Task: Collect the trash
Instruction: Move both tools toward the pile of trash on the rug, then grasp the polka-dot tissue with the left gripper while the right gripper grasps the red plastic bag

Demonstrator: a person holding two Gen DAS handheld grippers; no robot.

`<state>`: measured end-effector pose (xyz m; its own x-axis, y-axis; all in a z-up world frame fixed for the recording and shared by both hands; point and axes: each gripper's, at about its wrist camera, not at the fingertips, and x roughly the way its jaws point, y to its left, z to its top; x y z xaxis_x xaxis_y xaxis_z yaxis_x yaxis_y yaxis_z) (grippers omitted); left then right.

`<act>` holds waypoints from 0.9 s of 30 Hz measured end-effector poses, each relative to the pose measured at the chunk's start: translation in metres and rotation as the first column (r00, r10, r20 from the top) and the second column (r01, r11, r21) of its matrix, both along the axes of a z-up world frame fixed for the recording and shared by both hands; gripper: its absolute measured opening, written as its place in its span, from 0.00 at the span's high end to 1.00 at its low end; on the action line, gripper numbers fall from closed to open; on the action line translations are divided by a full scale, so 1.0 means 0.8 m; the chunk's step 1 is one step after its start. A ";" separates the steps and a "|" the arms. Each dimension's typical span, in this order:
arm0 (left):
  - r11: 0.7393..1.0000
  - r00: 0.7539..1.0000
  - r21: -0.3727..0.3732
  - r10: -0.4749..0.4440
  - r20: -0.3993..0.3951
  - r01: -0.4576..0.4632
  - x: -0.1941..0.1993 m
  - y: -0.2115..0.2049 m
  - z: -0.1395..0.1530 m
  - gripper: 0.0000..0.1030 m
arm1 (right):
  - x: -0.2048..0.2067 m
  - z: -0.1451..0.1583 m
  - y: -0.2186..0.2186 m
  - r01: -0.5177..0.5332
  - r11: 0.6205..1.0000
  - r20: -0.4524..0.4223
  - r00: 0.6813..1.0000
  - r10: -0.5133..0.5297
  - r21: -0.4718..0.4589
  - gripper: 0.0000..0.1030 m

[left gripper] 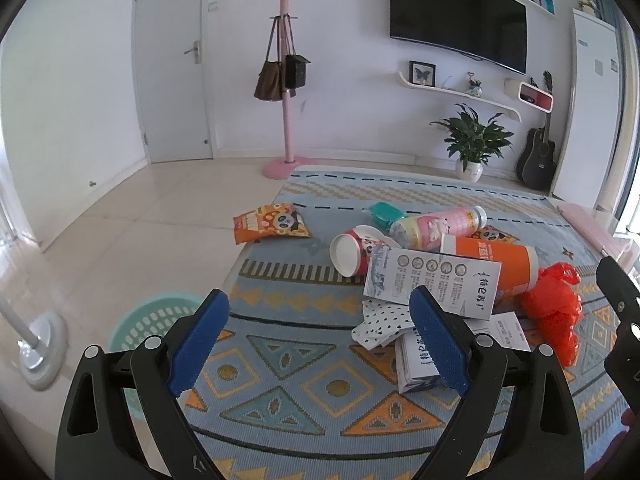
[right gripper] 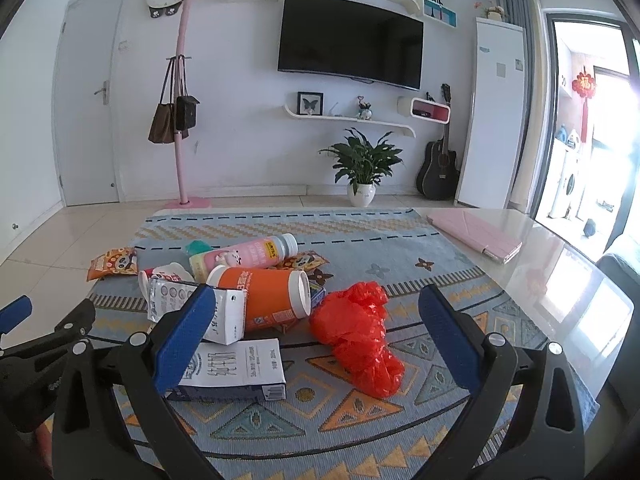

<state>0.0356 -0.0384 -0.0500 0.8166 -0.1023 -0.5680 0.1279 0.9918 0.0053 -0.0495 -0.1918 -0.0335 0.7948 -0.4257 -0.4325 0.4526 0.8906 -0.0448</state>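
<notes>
Trash lies in one heap on the patterned mat, untouched so far as I can judge, so the step in hand is the first pick. My right gripper hangs above the near edge with its blue pads wide apart and nothing between them; the red bag sits almost centred in that gap, at 12 o'clock, just beyond the tips. My left gripper is likewise spread and empty, with the milk carton at its 2 o'clock. Recommended procedure: take the bag first, lower straight down, and close across its bunched middle, where the crumpled film should compress and hold. Avoid the orange cup, which lies on its side touching the bag at 10 o'clock and would likely roll if nudged. The green basket stands on the floor at 9 o'clock of the left gripper, off the mat; I judge it the drop point. Remaining items: pink bottle, panda snack bag, flattened cartons, all loosely overlapped.
</notes>
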 end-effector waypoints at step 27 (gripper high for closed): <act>0.999 0.996 -0.024 -0.042 -0.082 0.040 0.016 0.019 -0.014 0.13 | -0.001 -0.020 -0.048 -0.001 1.000 -0.048 0.999 0.001 -0.007 0.06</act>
